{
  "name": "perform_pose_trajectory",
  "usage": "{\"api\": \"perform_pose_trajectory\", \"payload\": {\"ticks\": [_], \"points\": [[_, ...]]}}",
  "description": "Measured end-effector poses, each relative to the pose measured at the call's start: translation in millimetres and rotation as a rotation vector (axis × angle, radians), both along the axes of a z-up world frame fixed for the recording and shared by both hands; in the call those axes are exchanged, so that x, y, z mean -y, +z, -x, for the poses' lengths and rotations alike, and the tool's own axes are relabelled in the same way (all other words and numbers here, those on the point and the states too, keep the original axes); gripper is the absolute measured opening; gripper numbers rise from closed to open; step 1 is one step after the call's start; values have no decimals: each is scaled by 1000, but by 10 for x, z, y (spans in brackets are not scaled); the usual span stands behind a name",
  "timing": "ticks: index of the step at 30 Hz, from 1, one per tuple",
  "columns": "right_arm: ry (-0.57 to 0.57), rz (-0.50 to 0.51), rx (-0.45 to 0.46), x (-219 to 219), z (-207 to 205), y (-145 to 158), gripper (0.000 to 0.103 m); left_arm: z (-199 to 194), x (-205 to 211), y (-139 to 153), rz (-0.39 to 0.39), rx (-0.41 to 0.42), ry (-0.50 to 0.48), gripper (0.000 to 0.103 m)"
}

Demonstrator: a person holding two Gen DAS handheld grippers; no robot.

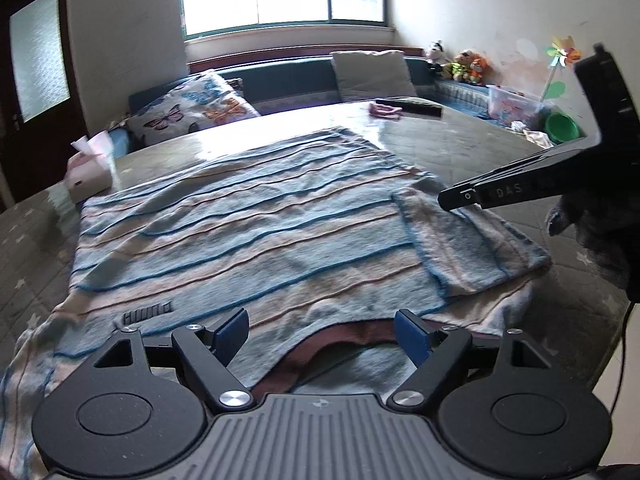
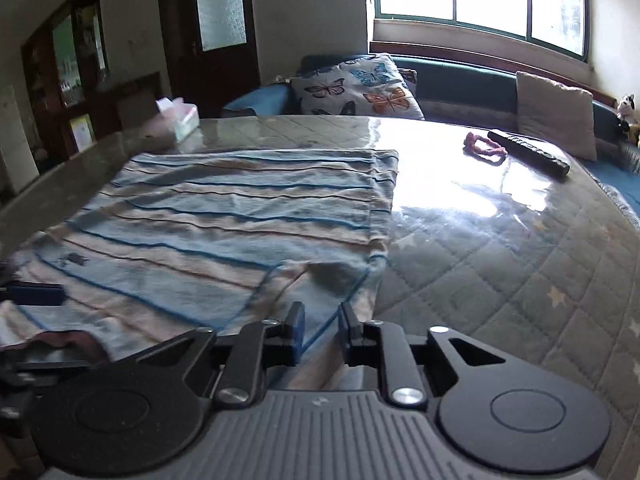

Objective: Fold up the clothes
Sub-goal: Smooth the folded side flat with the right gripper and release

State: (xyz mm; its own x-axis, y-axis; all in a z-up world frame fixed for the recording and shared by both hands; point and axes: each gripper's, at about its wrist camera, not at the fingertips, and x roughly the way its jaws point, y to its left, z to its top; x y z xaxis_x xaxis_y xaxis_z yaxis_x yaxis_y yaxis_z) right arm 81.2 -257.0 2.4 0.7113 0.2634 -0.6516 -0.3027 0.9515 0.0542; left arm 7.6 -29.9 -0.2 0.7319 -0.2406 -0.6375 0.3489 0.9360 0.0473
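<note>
A striped blue and beige shirt lies flat on the table, collar toward me, one sleeve folded over its body. It also shows in the right wrist view. My left gripper is open, wide apart, just above the dark red collar. My right gripper is open with a narrow gap, above the folded sleeve edge. In the left wrist view the right gripper reaches in from the right above the sleeve.
The table has a quilted cover under glossy plastic. A tissue box stands at the far left, a pink hair tie and a dark remote at the far right. A sofa with cushions lies beyond.
</note>
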Motion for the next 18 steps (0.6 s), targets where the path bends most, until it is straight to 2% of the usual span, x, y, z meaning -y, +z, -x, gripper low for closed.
{"api": "perform_pose_trajectory", "payload": {"ticks": [3, 7, 9, 18], "points": [[1, 12, -5, -46, -133, -65, 21, 15, -110, 7, 2, -4, 42, 82], [10, 22, 6, -133, -257, -87, 30, 48, -293, 39, 5, 1, 104, 82], [30, 41, 12, -171, -185, -81, 34, 65, -409, 53, 8, 5, 142, 82], [133, 134, 42, -351, 205, -57, 69, 133, -954, 74, 32, 6, 334, 82]]}}
